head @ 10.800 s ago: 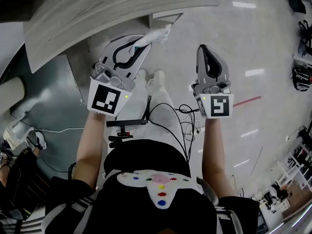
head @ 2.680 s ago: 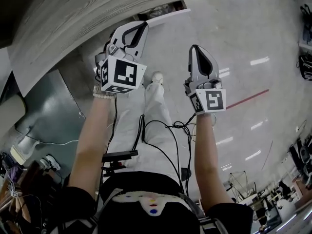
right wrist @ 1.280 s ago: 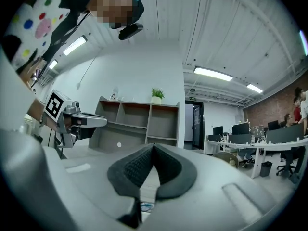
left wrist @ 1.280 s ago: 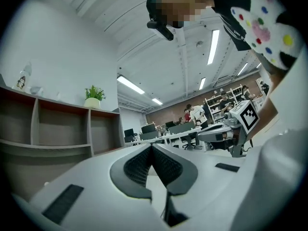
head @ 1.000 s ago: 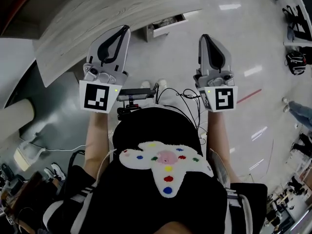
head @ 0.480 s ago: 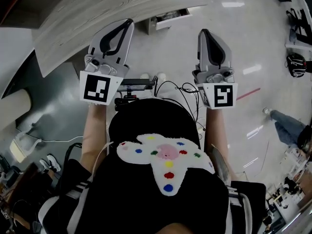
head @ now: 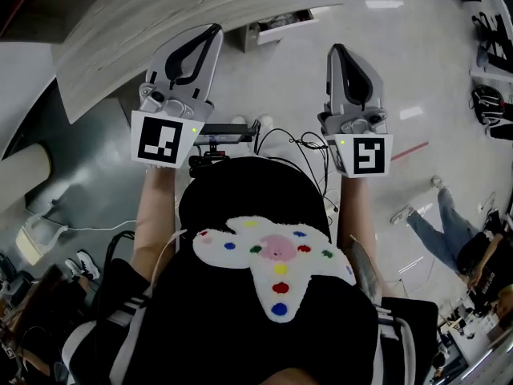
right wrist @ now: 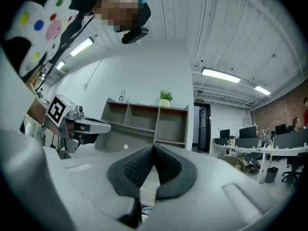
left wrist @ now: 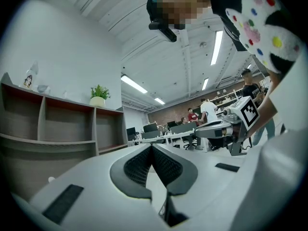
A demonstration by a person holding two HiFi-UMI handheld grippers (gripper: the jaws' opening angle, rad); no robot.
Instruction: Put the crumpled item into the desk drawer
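Both grippers are held up side by side in front of the person, with nothing between the jaws. In the head view my left gripper is shut, its tips near the edge of the wood-grain desk. My right gripper is shut too, over bare floor. The white desk drawer stands open just beyond the left gripper, with something pale inside that is too small to make out. In the gripper views the left gripper and the right gripper point out across the room, pads together.
A person moves over the glossy floor at the right. Cables and a black bracket hang at the wearer's waist. A shelf unit with a potted plant stands by the wall. Office desks with monitors lie further off.
Both grippers stay raised and shut, nearly still. The view has shifted slightly, so the drawer shows a little further right. A person has come into view at the right.
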